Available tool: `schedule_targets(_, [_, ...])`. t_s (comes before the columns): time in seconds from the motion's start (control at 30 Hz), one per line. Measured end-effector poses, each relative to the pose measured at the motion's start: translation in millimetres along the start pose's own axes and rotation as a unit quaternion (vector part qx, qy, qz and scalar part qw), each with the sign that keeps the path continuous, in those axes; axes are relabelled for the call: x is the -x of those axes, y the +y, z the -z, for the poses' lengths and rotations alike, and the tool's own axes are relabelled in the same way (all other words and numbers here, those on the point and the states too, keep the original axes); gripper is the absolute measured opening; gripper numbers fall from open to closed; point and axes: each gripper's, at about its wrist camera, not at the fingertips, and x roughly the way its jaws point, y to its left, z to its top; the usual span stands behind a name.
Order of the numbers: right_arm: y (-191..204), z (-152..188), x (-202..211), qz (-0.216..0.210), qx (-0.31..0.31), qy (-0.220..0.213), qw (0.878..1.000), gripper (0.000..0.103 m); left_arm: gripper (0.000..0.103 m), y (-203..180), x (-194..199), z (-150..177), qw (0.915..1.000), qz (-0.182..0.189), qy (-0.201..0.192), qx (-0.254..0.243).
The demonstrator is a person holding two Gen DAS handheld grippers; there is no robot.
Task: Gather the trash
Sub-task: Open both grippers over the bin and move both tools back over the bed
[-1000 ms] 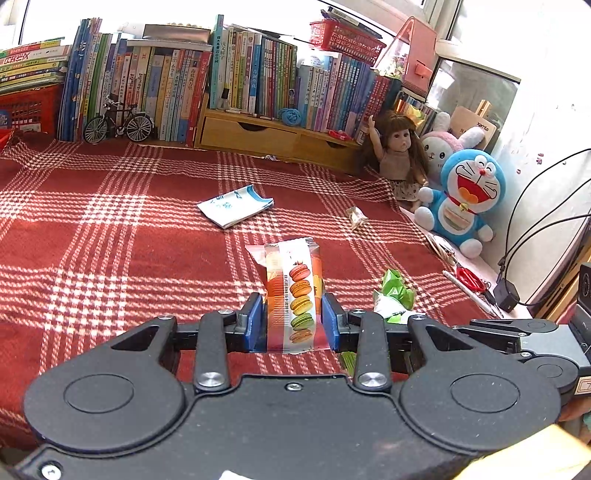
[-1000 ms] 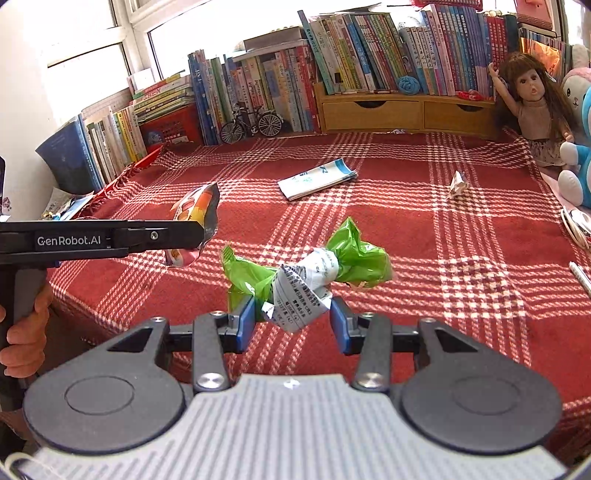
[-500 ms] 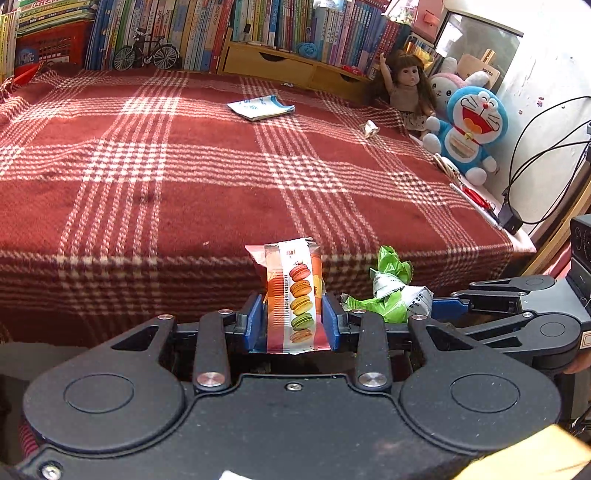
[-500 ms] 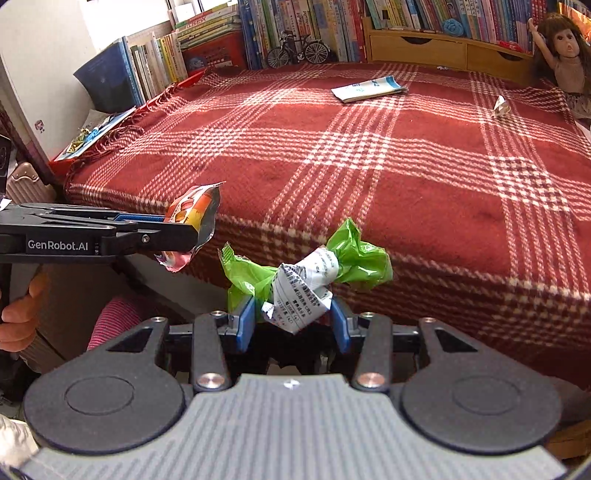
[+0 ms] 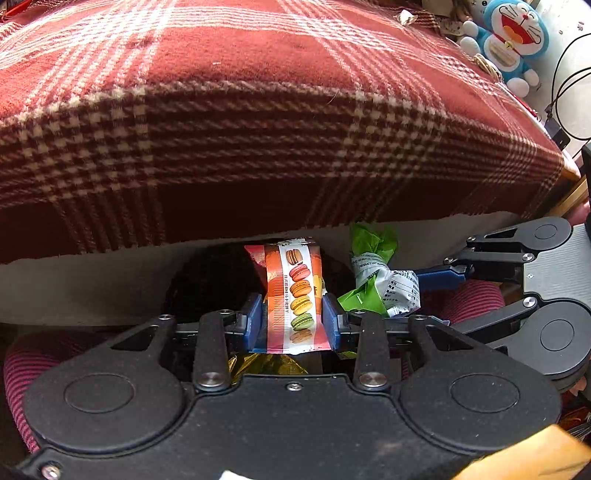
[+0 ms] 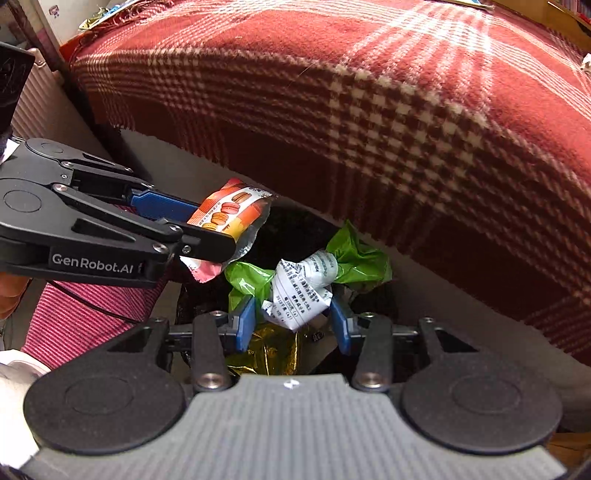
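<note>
My left gripper (image 5: 293,317) is shut on an orange macaron wrapper (image 5: 295,291), which also shows in the right wrist view (image 6: 229,218). My right gripper (image 6: 293,321) is shut on a crumpled green and white wrapper (image 6: 306,280), also seen in the left wrist view (image 5: 376,280). Both grippers hang side by side below the bed's front edge, over a dark bin lined with a black bag (image 6: 295,225). A gold foil wrapper (image 6: 273,350) lies inside the bin under the fingers.
The bed with the red plaid blanket (image 5: 258,110) overhangs just ahead. A small crumpled wrapper (image 5: 406,16) lies far back on the blanket. A blue plush toy (image 5: 513,37) sits at the far right. Pink striped trouser legs (image 6: 85,314) flank the bin.
Both grippers have pulled back from over the bed and dropped below its front edge, each still holding its wrapper. The bin has come into view beneath them.
</note>
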Motion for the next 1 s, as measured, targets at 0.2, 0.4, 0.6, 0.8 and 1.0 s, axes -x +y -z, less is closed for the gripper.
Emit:
schedule_targets(0.2, [1, 0, -12, 0.003, -0.005, 0.010, 1.000, 0.050, 0.034, 3, -12, -1, 0.9999, -0.001, 0.011, 0.005])
schedule_targets(0.4, [-8, -2, -13, 0.005, -0.018, 0.009, 1.000, 0.062, 0.040, 6, -17, -1, 0.9998, -0.003, 0.016, 0.011])
schedule_targets(0.6, [-12, -2, -10, 0.004, -0.022, 0.006, 1.000, 0.064, 0.050, 3, -20, -3, 0.9998, -0.003, 0.015, 0.011])
schedule_targets(0.8, [-19, -6, 1, 0.001, -0.031, -0.007, 1.000, 0.065, 0.053, 2, -11, -7, 0.9999, 0.001, 0.009, 0.013])
schedule_targets(1.0, [-30, -16, 28, 0.001, -0.042, -0.040, 0.998, 0.066, 0.057, -2, 19, -17, 0.9996, 0.010, -0.028, -0.001])
